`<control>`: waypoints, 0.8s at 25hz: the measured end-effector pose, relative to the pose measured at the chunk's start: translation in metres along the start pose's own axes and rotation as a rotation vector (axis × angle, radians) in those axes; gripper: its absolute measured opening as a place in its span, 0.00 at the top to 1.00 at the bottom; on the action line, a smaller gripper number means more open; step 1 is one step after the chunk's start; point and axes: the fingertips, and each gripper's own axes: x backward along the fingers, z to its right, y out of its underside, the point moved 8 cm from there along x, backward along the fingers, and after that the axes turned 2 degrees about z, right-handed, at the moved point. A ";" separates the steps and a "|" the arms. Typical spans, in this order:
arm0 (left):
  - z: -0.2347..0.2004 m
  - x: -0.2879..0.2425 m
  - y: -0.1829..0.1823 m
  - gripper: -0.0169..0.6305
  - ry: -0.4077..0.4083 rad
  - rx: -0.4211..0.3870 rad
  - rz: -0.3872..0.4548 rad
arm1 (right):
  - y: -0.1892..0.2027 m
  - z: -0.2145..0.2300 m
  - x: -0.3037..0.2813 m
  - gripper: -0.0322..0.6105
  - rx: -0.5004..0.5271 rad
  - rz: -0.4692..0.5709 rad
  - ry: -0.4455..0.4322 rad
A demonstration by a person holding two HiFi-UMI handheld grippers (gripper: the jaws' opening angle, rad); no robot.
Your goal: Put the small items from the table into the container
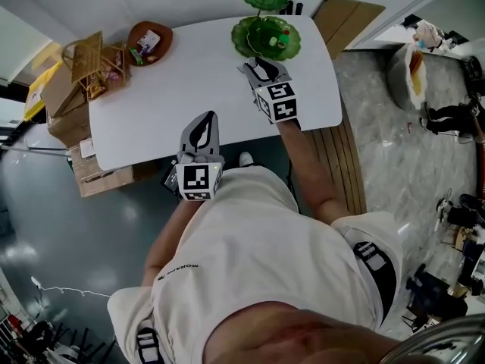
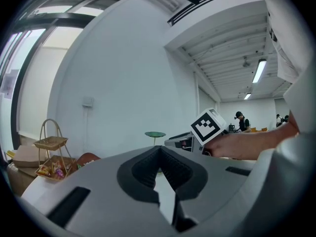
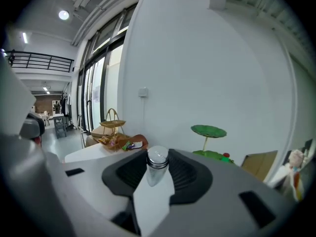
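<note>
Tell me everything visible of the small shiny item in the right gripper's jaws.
The small bottle is shiny, metal or glass: a flat-topped silver cap over a reflective body. It stands upright between the dark ribbed pads of the right gripper, which press on its sides near their tips. Its base is hidden behind the gripper's body; the head view does not show it.

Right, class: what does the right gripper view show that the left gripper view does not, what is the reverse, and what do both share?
Only the right gripper view: a silver-capped jar between the jaws, and a brown board by the wall. Only the left gripper view: a marker cube above a hand, and a distant person in a cap. Both: the white table, wicker basket, brown bowl and green stand.
</note>
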 end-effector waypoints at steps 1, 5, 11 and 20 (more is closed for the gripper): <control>0.000 -0.002 0.000 0.97 0.000 -0.004 -0.002 | -0.001 0.005 0.000 0.72 -0.001 0.001 0.012; -0.001 -0.006 -0.001 0.97 0.002 -0.011 0.000 | -0.004 0.024 0.001 0.72 0.000 0.010 0.067; -0.002 -0.011 -0.001 0.97 0.001 -0.017 0.001 | -0.002 0.050 -0.001 0.72 -0.012 0.008 0.151; 0.002 -0.025 -0.006 0.97 0.019 -0.025 0.017 | 0.007 0.078 -0.009 0.72 0.005 -0.028 0.228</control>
